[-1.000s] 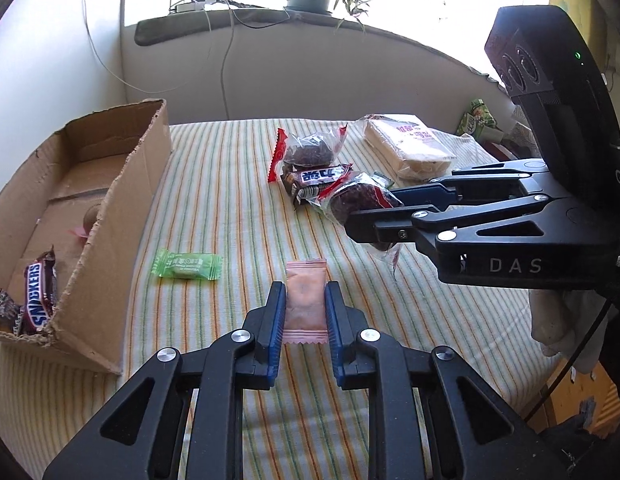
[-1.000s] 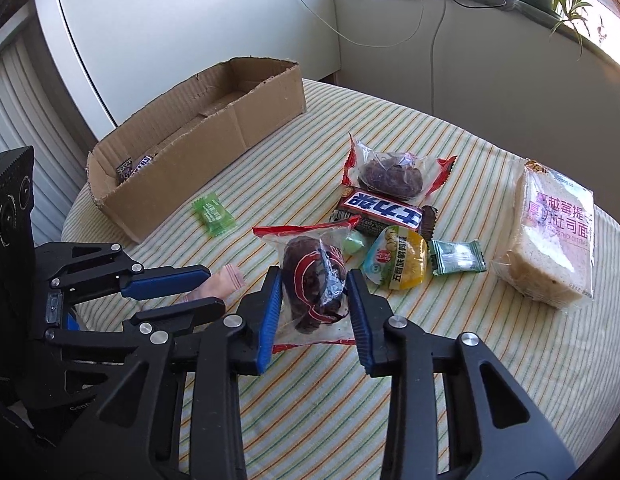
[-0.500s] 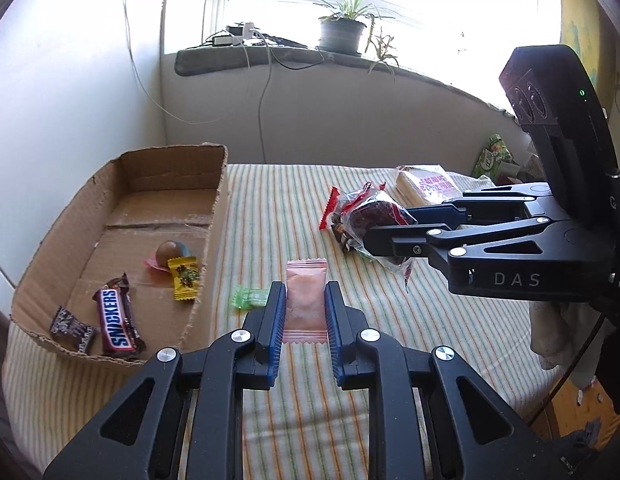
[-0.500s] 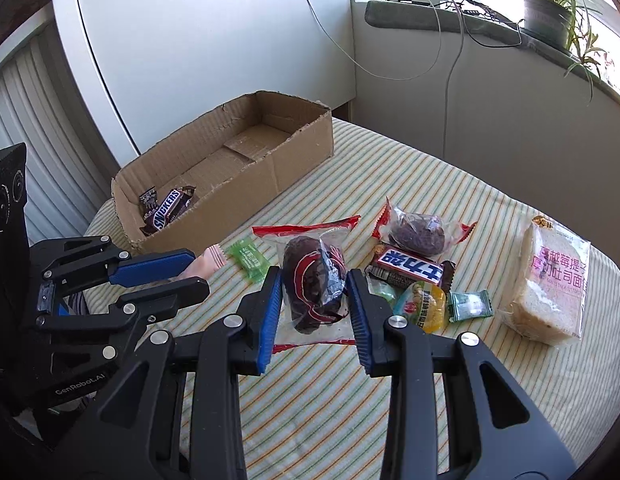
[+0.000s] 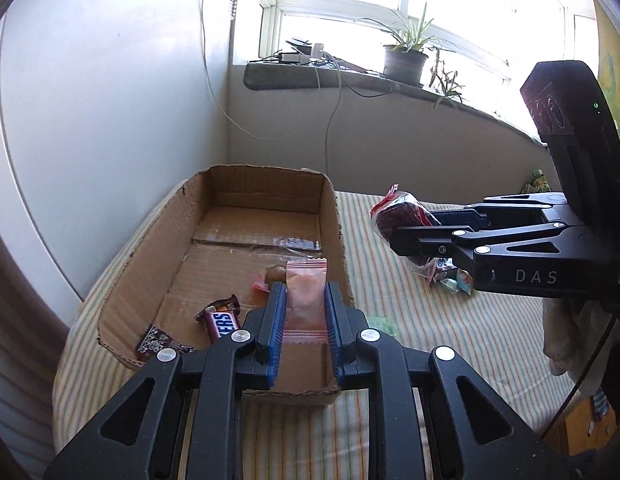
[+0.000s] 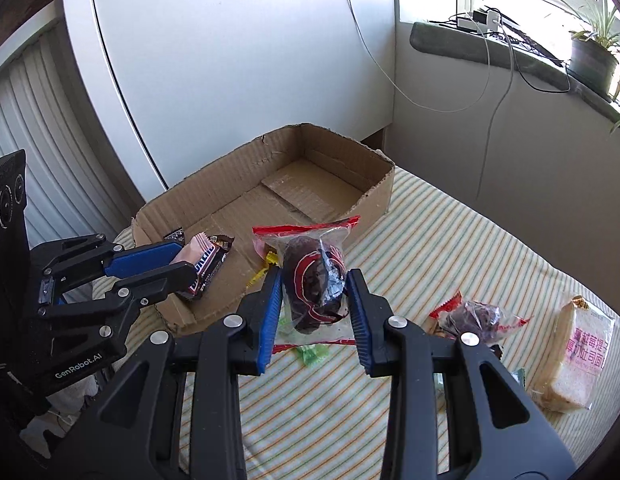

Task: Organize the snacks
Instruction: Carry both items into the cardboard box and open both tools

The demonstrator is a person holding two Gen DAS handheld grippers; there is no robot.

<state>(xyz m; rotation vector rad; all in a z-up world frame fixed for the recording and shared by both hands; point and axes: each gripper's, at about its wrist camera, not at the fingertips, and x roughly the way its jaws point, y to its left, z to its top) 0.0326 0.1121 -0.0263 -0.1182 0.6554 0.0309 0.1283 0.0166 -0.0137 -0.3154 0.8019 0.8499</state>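
Currently left gripper [image 5: 305,316] clamps a pink sachet [image 5: 306,300] above the cardboard box [image 5: 226,236]; right gripper [image 6: 313,312] clamps a dark wrapped cake [image 6: 313,280].

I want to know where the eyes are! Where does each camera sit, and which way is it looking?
Left wrist: sits on the left gripper, looking down along its fingers at the pink packet they hold and into the cardboard box; the right gripper shows at right.
Right wrist: sits on the right gripper, looking down at the dark bun packet it holds; the left gripper shows at left.
Shared: the box, the striped tablecloth, both grippers, both held packets, the potted plant.
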